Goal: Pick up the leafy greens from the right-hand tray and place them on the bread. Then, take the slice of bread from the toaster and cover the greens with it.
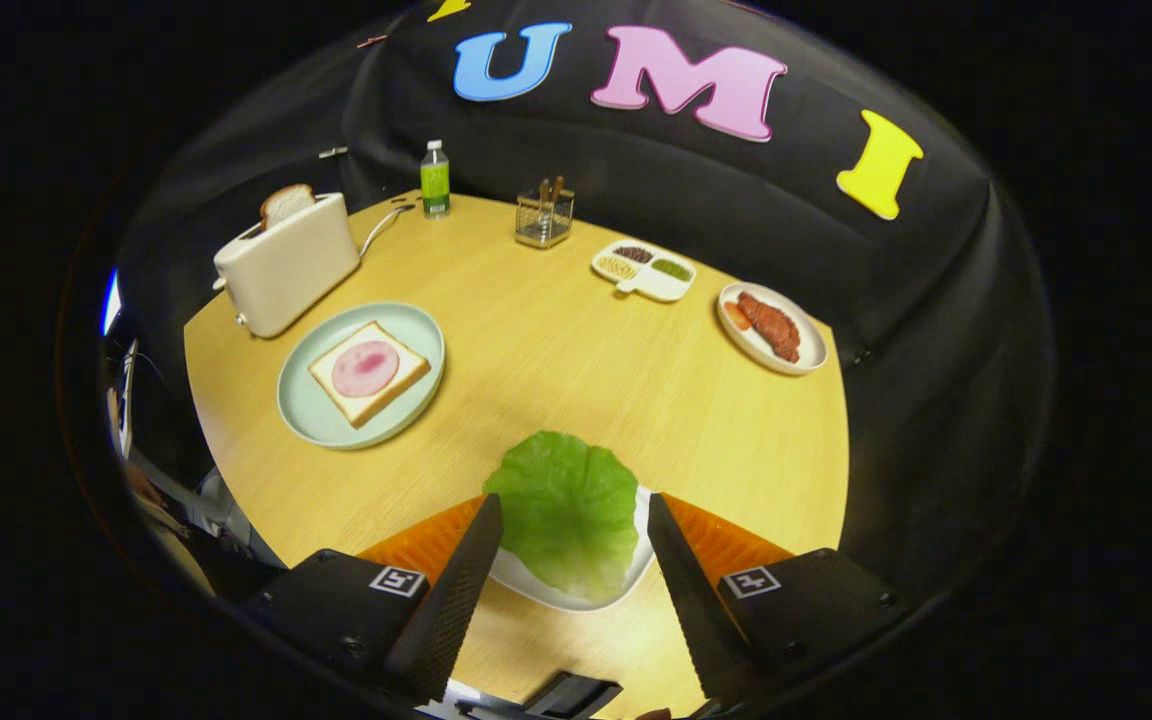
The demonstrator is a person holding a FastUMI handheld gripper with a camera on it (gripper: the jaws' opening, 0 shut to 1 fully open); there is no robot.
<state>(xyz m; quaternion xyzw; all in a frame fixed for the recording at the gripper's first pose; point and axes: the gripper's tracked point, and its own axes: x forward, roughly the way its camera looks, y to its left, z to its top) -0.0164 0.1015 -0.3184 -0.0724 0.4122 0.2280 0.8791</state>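
Observation:
A green lettuce leaf (566, 510) lies on a white plate (546, 592), right between my fingers. My gripper (574, 505) is open, one fingertip at each side edge of the leaf; I cannot tell if they touch it. Beyond and to the left, a bread slice (368, 372) topped with a pink ham round rests on a pale green plate (316, 420). Behind that plate stands a cream toaster (286, 265) with a slice of bread (286, 203) sticking out of its slot.
The round wooden table (576, 350) also carries a green bottle (434, 180), a wire basket (544, 217), a divided white dish (644, 270) and a plate with meat (771, 327) along its far and right side. Orange ribbed surfaces flank the white plate.

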